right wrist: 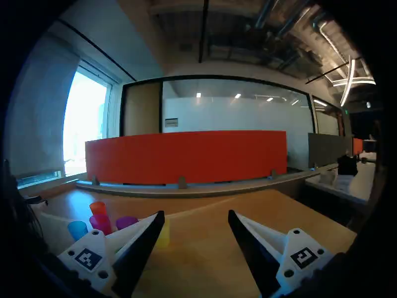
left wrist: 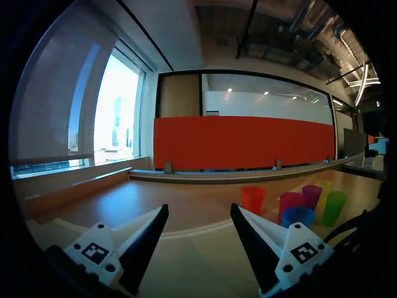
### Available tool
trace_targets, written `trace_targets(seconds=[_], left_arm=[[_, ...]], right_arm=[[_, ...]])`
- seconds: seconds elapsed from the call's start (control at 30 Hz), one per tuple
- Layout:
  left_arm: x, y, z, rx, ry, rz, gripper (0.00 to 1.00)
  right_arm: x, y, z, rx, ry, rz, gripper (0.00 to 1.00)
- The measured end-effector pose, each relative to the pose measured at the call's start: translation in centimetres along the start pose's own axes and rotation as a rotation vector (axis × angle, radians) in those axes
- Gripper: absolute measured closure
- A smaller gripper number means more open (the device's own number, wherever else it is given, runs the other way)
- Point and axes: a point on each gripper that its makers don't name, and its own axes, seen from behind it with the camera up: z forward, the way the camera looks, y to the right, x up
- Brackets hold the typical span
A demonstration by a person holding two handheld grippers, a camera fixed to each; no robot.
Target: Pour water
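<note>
In the left gripper view, the left gripper (left wrist: 198,206) hangs low over the wooden counter (left wrist: 188,198), and its two fingers (left wrist: 149,238) stand wide apart with nothing between them. The cups are at the lower right of this frame, close together on the counter: an orange cup (left wrist: 253,198) stands nearest to the middle, then a magenta cup (left wrist: 290,202) with a blue cup (left wrist: 297,217) just in front of it, a purple cup (left wrist: 311,195) and a yellow cup (left wrist: 325,191) behind, and a green cup (left wrist: 334,207) farthest to the right. The right finger of this gripper covers the lower part of the blue cup. I cannot tell if any cup has water in it. Behind the counter a long red partition (left wrist: 243,141) crosses the middle of the frame, and a bright window (left wrist: 116,119) is at the left with a wooden ledge (left wrist: 74,184) below it. In the right gripper view, the right gripper (right wrist: 195,212) is also low over the counter (right wrist: 213,233), with its fingers (right wrist: 141,248) apart and holding nothing. Here the cups are at the lower left: the orange cup (right wrist: 98,208), the magenta cup (right wrist: 100,223), the blue cup (right wrist: 77,230) and the purple cup (right wrist: 126,222). The yellow cup (right wrist: 164,233) is partly hidden behind the left finger. The partition (right wrist: 188,156) fills the middle, the window (right wrist: 82,124) is at the left, and a light strip (right wrist: 347,79) hangs at the upper right.
</note>
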Motion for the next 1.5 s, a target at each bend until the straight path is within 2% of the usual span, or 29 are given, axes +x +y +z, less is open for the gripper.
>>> trace_targets(seconds=[0.5,0.9,1.1,1.3,1.5], left_arm=[[0.0,0.2,0.1,-0.01,-0.002,0.002,0.07],[0.0,0.2,0.0,-0.01,-0.002,0.002,0.07],[0.0,0.2,0.0,-0.01,-0.002,0.002,0.07],[0.0,0.2,0.0,-0.01,-0.002,0.002,0.07],[0.0,0.2,0.0,-0.01,-0.002,0.002,0.07]], right_arm=[[0.3,0.2,-0.2,0.016,0.038,-0.043,0.01],[-1.6,0.0,0.5,0.052,0.085,-0.029,0.01],[-2.2,1.9,1.5,-0.01,0.103,-0.009,0.01],[-3.5,2.1,1.7,-0.012,0.11,-0.052,0.0],[-5.2,2.4,2.1,-0.017,0.081,-0.047,0.01]])
